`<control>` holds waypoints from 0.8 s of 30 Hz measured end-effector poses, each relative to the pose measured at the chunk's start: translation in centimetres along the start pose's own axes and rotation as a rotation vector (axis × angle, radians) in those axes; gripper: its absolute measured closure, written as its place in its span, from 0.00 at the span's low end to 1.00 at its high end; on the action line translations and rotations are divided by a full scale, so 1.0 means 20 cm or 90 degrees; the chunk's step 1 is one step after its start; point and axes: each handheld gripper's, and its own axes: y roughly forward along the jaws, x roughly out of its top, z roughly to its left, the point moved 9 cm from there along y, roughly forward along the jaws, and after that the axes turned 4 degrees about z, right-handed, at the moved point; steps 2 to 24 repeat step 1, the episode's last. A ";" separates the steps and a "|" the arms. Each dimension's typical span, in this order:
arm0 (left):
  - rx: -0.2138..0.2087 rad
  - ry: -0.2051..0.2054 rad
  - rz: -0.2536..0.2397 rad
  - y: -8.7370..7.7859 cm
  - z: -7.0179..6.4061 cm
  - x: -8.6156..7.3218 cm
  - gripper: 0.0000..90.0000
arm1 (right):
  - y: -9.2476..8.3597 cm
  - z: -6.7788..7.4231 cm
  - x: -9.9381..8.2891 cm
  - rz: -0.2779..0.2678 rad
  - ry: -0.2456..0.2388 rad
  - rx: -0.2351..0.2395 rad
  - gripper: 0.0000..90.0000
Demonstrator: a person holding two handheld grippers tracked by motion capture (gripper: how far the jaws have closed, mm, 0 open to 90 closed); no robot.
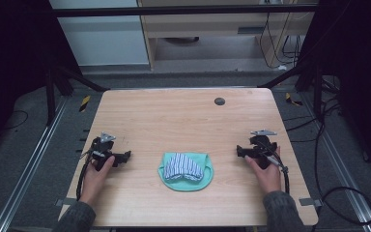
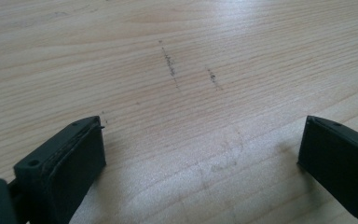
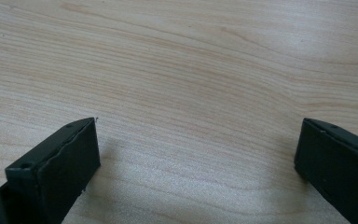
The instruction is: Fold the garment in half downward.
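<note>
A folded cloth [image 1: 186, 170], mint green with a blue-and-white striped part on top, lies on the wooden table [image 1: 174, 121] near its front middle. My left gripper [image 1: 124, 156] rests low over the table to the cloth's left, jaws pointing toward it, and stands open [image 2: 200, 140] with bare wood between its jaws. To the right of the cloth is my right gripper [image 1: 240, 151], also pointing inward and open [image 3: 198, 140], with nothing between its jaws. Neither gripper touches the cloth.
A small dark round disc [image 1: 219, 101] sits in the table's far right part. Faint pencil marks [image 2: 170, 65] cross the wood ahead of the left gripper. Metal rails, cables and dark frame legs stand around the table on the floor.
</note>
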 end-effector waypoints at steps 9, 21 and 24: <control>0.001 -0.001 0.001 0.00 0.00 0.00 0.00 | 0.00 0.00 0.00 -0.001 0.003 -0.004 0.00; 0.001 -0.001 0.001 0.00 0.00 0.00 0.00 | 0.00 0.00 0.00 -0.001 0.003 -0.004 0.00; 0.001 -0.001 0.001 0.00 0.00 0.00 0.00 | 0.00 0.00 0.00 -0.001 0.003 -0.004 0.00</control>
